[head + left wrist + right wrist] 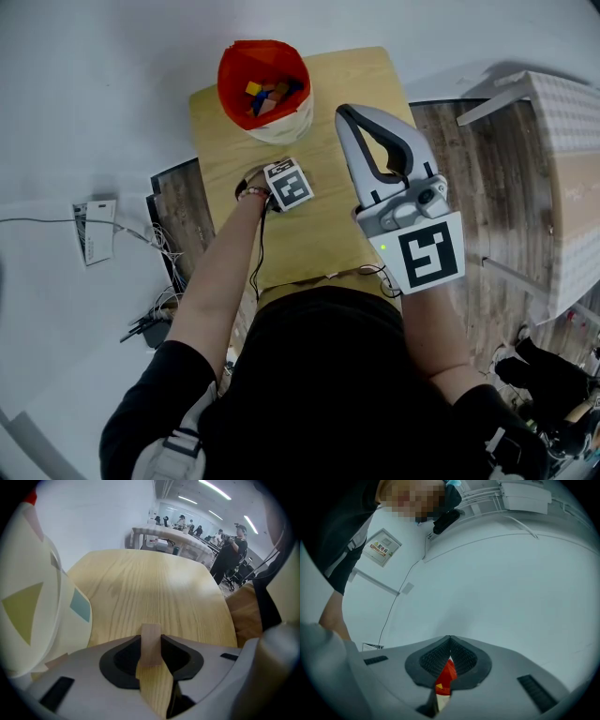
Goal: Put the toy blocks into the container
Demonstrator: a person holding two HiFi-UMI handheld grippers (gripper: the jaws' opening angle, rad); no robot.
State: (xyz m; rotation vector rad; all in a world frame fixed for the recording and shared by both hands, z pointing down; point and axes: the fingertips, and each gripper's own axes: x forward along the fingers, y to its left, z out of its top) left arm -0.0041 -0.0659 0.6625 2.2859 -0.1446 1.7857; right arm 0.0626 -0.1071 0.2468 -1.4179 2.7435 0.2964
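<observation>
The container (pixel 264 86) is a cream bag with a red lining, standing at the far end of the small wooden table (pixel 352 80). Several coloured blocks (pixel 265 97) lie inside it. My left gripper (pixel 284 187) points down at the table just in front of the container. In the left gripper view its jaws (pixel 151 637) press on a pale wooden block (pixel 151 648), with the container's cream wall (pixel 28 606) close at the left. My right gripper (pixel 349 114) is held up over the table's right half. Its jaws (pixel 450 639) are shut, empty, and aimed level.
The table is narrow; past its edges lie white floor on the left and wood-patterned flooring (pixel 469 178) on the right. A pale bench (pixel 562 141) stands at the right. Cables (pixel 159 309) and a paper (pixel 94 230) lie at the left. People (pixel 232 550) stand far off.
</observation>
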